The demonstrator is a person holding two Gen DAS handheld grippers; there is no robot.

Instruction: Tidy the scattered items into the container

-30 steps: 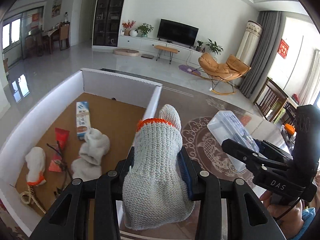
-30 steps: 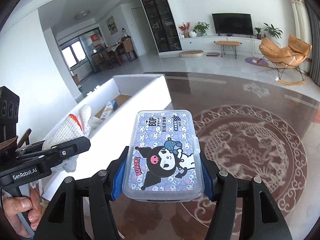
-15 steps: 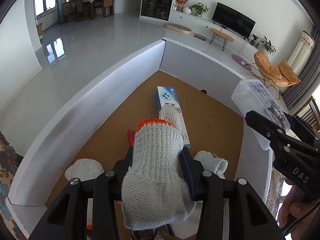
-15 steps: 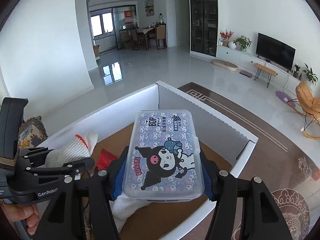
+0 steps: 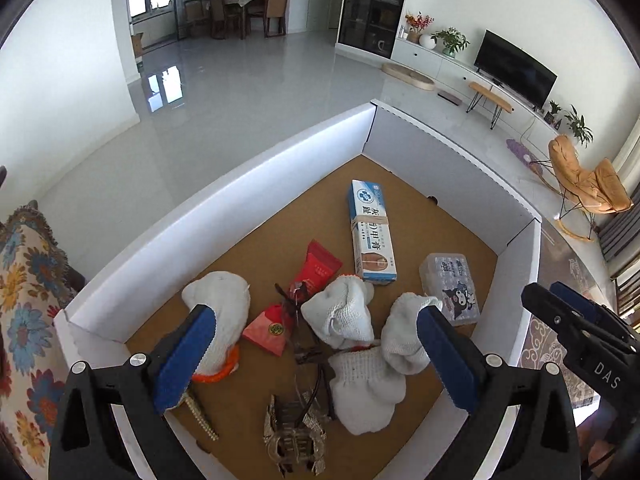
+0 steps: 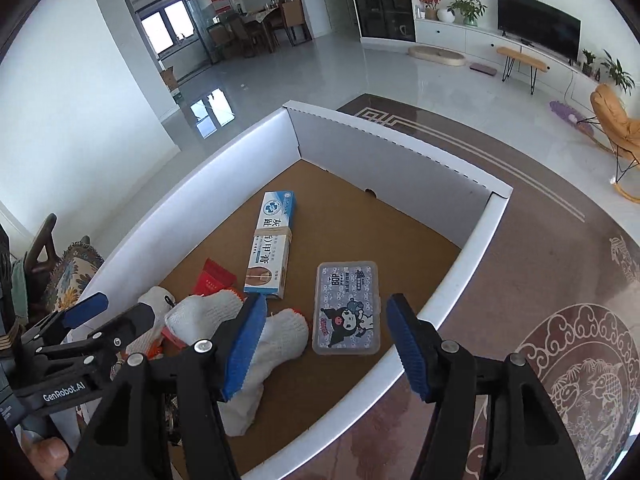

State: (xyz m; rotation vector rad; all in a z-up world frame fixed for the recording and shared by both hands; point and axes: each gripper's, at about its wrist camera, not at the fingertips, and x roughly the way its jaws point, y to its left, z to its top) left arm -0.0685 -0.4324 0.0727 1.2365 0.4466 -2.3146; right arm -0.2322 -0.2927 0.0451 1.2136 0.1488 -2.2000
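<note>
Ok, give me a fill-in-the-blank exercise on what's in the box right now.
1. The floor of the white box is ____ in colour.
2. The clear plastic case with a cartoon lid lies ____ the box.
3. The left gripper holds ____.
4. The blue-and-white carton has a ____ band around its middle.

Missing words: brown; inside; nothing; rubber
</note>
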